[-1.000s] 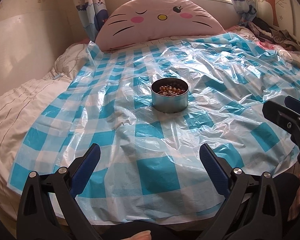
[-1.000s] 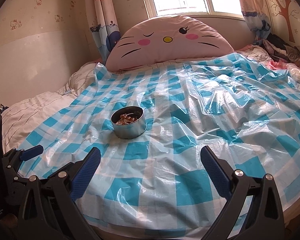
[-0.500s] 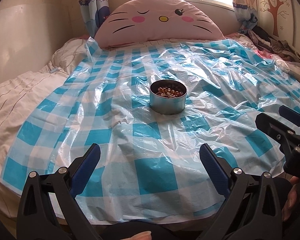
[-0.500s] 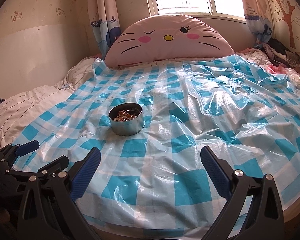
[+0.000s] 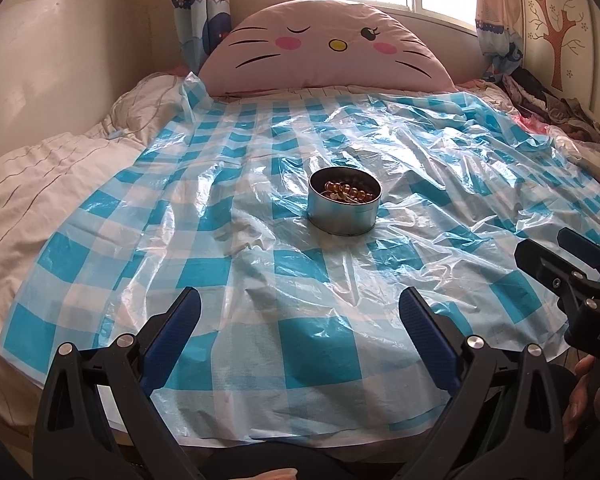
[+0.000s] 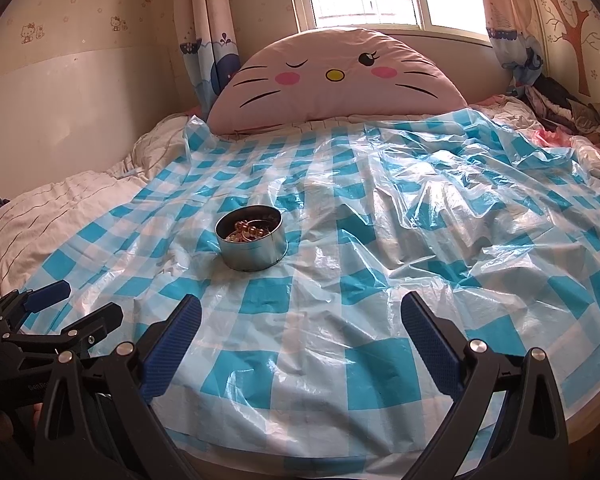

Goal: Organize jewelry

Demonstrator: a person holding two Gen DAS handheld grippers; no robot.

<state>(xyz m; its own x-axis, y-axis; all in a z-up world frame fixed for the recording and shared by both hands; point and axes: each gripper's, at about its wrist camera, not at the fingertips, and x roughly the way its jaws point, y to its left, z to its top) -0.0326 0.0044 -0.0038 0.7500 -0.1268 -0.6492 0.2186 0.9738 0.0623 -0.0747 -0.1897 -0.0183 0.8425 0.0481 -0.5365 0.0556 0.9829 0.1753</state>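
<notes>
A round metal tin (image 5: 344, 206) stands on the blue-and-white checked plastic sheet (image 5: 260, 280) in the middle of the bed. Amber beads and other jewelry (image 5: 348, 192) lie inside it. The tin also shows in the right wrist view (image 6: 252, 242), left of centre. My left gripper (image 5: 300, 320) is open and empty, low over the near part of the sheet, well short of the tin. My right gripper (image 6: 300, 328) is open and empty, to the right of the left one. It shows at the right edge of the left wrist view (image 5: 556, 256). The left gripper shows at lower left in the right wrist view (image 6: 80, 308).
A pink cat-face cushion (image 5: 324, 52) leans at the head of the bed below the window. White bedding (image 5: 32, 184) lies bare at the left. Crumpled clothes (image 5: 552, 108) are piled at the far right. The sheet is wrinkled and raised at the right.
Both grippers have tilted upward a little, so the tin sits lower in both views. Their jaws stay open. The tin has not moved.
</notes>
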